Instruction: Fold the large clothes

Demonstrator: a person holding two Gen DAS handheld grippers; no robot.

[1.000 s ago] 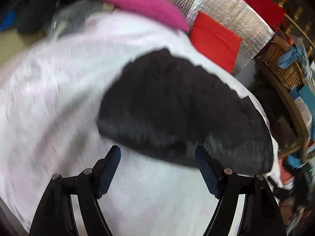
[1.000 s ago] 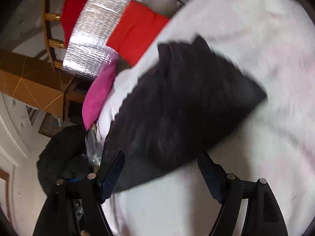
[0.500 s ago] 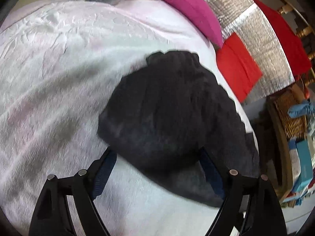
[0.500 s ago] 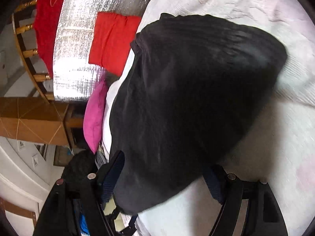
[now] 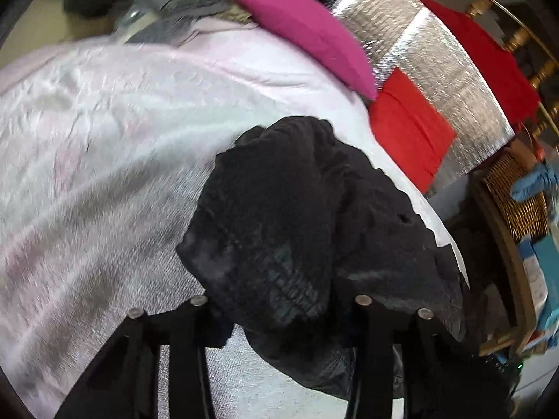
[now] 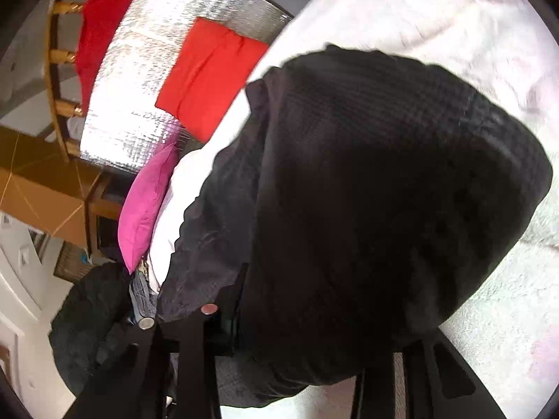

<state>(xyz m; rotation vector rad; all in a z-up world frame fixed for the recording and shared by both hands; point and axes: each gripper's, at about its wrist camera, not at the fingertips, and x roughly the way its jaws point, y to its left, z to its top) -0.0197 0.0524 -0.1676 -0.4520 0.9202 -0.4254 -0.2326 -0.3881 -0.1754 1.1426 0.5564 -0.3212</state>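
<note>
Plainly the black garment (image 5: 307,216) is bunched rather than flat: it sits on the pink-white bedspread (image 5: 104,132) near the edge facing the foil sheet (image 5: 429,70), and its near part drapes over both tools. In the left wrist view the cloth hangs across the left gripper (image 5: 279,314) and hides the fingertips, though the linkage arms stand apart, so I cannot tell whether it pinches cloth or merely sits under it. In the right wrist view the right gripper (image 6: 314,317) is buried in the same way; its state I cannot tell either. The likely trouble, as I judge it, is a grip on several layers at once, or on a loose fold instead of a true hem or corner; a lift would then raise a lump, and the fold would set in crooked. One tool holding while the other slips would twist the cloth. The garment lies close to the bed's edge, so a careless pull toward the red cushion (image 5: 408,122) could drag it off the side. The magenta pillow (image 5: 307,35) is well apart and seems no obstacle
</note>
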